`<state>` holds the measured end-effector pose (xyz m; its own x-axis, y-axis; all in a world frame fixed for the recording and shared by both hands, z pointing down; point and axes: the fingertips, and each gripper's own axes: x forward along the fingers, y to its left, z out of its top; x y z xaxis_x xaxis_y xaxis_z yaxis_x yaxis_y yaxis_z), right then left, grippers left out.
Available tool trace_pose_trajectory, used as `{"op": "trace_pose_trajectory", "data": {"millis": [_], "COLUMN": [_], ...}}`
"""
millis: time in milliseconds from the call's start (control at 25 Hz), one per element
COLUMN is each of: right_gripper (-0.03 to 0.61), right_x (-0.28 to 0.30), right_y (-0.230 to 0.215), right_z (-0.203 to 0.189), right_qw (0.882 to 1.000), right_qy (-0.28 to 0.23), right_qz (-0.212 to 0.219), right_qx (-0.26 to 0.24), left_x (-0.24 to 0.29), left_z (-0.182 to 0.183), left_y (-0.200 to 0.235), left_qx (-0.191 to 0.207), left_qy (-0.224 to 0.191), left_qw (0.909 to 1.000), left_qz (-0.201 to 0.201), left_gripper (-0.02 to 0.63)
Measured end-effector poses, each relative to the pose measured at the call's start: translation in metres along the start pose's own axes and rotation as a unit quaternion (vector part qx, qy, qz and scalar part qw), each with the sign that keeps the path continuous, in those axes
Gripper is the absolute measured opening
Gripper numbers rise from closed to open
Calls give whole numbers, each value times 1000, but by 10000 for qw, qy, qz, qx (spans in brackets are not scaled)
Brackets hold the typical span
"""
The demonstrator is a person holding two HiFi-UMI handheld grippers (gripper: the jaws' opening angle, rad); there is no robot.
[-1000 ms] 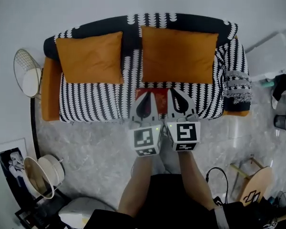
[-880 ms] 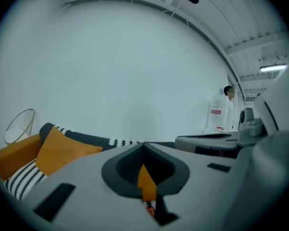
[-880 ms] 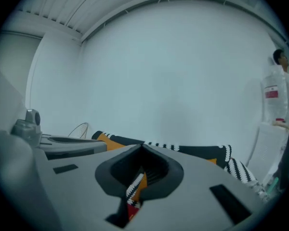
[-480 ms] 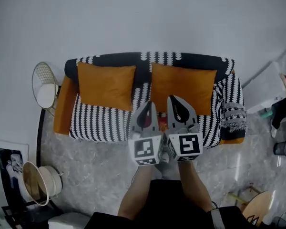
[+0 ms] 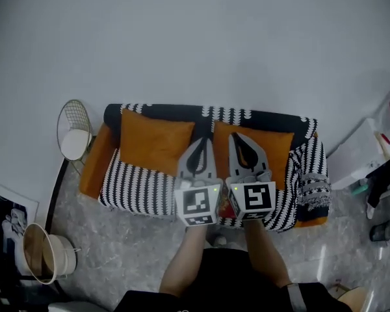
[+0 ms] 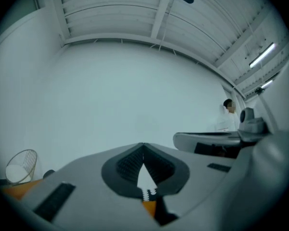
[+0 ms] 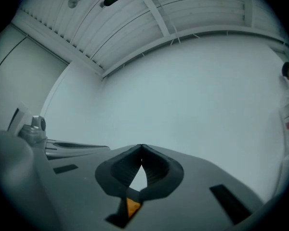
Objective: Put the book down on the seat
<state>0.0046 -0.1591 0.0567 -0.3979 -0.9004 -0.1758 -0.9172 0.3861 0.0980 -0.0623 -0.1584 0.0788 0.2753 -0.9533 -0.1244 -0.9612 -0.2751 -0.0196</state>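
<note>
A sofa (image 5: pixel 136 187) with a black-and-white striped cover and two orange cushions (image 5: pixel 157 145) stands against the white wall. Only a red sliver of the book (image 5: pixel 225 208) shows on the seat, between the two marker cubes. My left gripper (image 5: pixel 201 140) and right gripper (image 5: pixel 235 135) are held side by side above the sofa's middle, both shut and empty. In the left gripper view the left gripper (image 6: pixel 143 144) points at bare wall, its jaws meeting at the tip. The right gripper (image 7: pixel 142 146) looks the same in the right gripper view.
A wire side table (image 5: pixel 75 135) with a white top stands at the sofa's left end. A round basket (image 5: pixel 42 252) sits on the marble floor at lower left. White furniture (image 5: pixel 370 155) and dark clutter fill the right edge. A person (image 6: pixel 228 107) stands far off.
Both grippers have risen together, away from the seat. The sofa now looks smaller and lower in the head view, with more wall above it. The book stays on the seat.
</note>
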Motion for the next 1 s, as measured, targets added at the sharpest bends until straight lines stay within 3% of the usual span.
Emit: {"op": "trace_pose_trajectory", "data": {"millis": [280,800,1000], "right_gripper": [9,9,9], "right_x": [5,2,-1], "right_y": [-6,-33,-39], "right_z": [17,10,14], "right_qw": [9997,9999,9993], "right_qy": [-179,-103,-142], "right_qz": [45,-88,-158], "right_qx": [-131,-66,-315], "left_x": [7,26,30], "left_z": [23,22,20], "left_y": [-4,-32,-42], "left_qx": [171,455,482], "left_qy": [-309,-254,-230], "left_qw": [9994,9980,9976], "left_qz": [6,-348,-440], "left_gripper": [12,13,12]}}
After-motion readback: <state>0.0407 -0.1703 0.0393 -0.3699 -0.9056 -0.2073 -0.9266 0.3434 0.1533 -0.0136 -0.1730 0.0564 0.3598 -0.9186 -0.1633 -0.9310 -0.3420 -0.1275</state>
